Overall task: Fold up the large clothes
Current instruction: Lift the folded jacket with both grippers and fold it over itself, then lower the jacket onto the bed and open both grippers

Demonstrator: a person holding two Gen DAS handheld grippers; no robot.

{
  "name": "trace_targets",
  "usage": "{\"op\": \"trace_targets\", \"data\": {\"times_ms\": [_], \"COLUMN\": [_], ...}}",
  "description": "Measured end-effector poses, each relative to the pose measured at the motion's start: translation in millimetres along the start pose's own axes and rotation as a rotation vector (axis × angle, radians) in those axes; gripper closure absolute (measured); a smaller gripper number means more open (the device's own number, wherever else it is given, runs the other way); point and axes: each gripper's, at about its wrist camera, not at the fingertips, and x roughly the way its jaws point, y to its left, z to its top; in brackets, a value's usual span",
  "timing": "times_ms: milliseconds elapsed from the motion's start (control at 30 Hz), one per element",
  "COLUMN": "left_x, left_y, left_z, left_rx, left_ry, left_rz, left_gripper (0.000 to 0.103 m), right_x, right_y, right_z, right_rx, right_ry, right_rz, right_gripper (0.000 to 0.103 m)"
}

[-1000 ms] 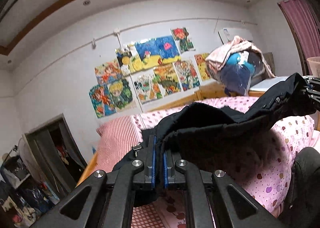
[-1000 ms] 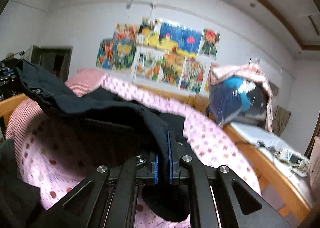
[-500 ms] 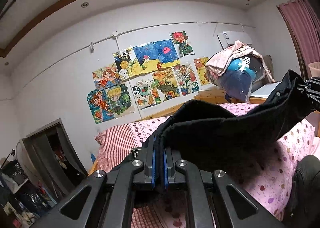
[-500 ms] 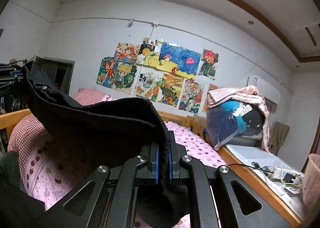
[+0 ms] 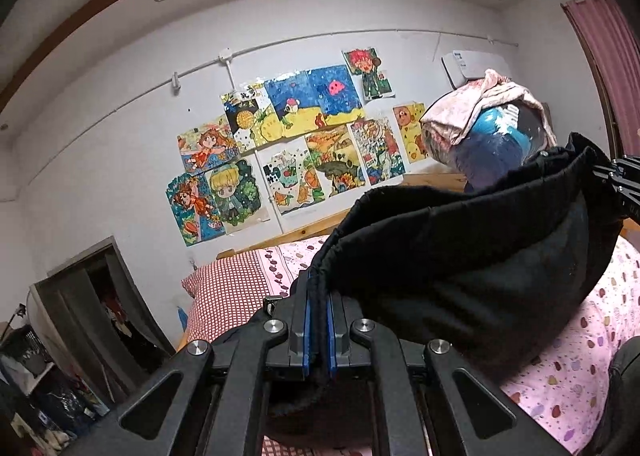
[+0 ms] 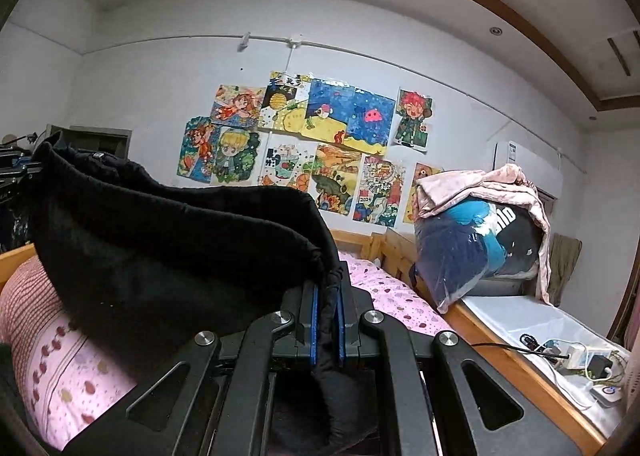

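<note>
Above the pink bed (image 5: 580,356), both tongs (image 5: 318,330) (image 6: 327,330) pinch the black garment (image 5: 460,256) tight.

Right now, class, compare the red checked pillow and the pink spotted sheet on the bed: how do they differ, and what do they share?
The red checked pillow carries a fine red-and-white grid; the pink spotted sheet has scattered coloured spots on pale pink. The pillow is a plump piece at the bed's head by the wall; the sheet spreads flat along the bed. Both lie on the same bed, under the raised black garment.
</note>
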Motion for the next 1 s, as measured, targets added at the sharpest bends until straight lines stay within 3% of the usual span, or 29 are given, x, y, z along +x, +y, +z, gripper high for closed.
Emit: {"op": "trace_targets", "data": {"times_ms": [433,1000], "left_x": [75,196], "left_y": [-3,-1], "left_z": [3,-18], "left_rx": [0.042,0.017], "left_ry": [0.078,0.191], "left_rz": [-0.003,0.019], "left_gripper": [0.097,0.097], "right_x": [76,189], "right_y": [5,29], "right_z": [-13,-16], "right_rx": [0.091,0.017], "right_ry": [0.036,0.103], "right_rz": [-0.003,-0.023], "right_gripper": [0.096,0.096]}}
